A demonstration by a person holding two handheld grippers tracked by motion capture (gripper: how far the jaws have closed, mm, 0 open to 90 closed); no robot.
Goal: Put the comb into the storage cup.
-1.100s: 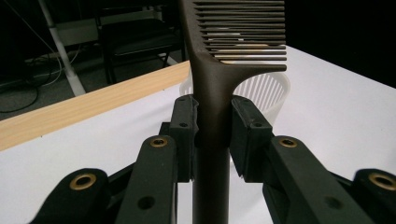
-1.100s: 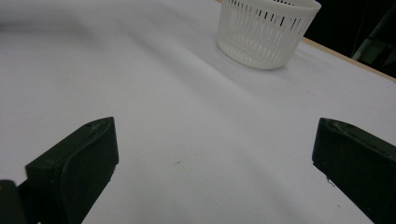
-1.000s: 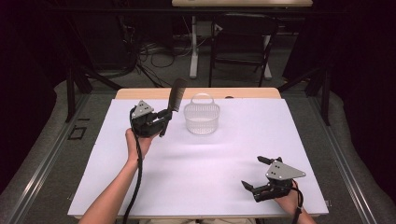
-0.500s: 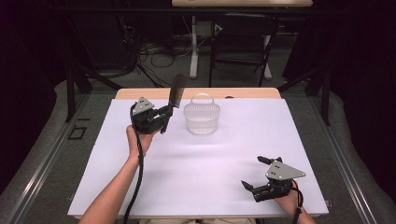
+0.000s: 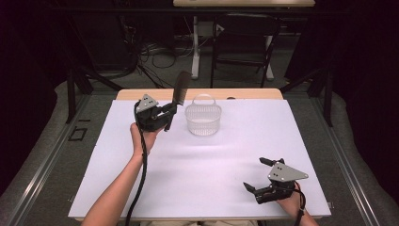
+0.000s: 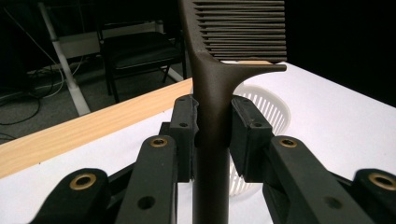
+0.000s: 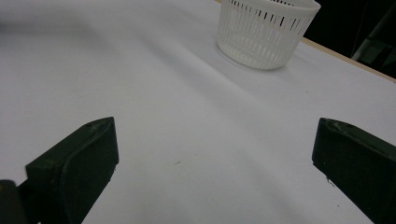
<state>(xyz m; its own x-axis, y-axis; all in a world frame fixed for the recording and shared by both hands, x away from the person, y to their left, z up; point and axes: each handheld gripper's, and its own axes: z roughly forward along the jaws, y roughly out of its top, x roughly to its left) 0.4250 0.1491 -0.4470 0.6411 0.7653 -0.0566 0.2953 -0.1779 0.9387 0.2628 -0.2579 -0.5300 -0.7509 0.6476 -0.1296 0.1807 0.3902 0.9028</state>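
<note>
The comb (image 5: 181, 87) is now carried slightly nearer the basket (image 5: 203, 119), clamped by its handle in the left gripper (image 5: 165, 113) (1 drop seems to remain); the right gripper (image 5: 258, 175) rests wide open, empty.

The left tool (image 5: 165, 114) is held raised at the far left of the tabletop (image 5: 226, 188), its jaws pointing right and slightly upward and closed tight on a comb (image 6: 210, 116) handle. The left forearm is stretched diagonally from the near edge, with the wrist bent back. The right tool (image 5: 260, 175) is kept low at the near right, with the jaws spread wide, nothing between them, and pointed left.
</note>
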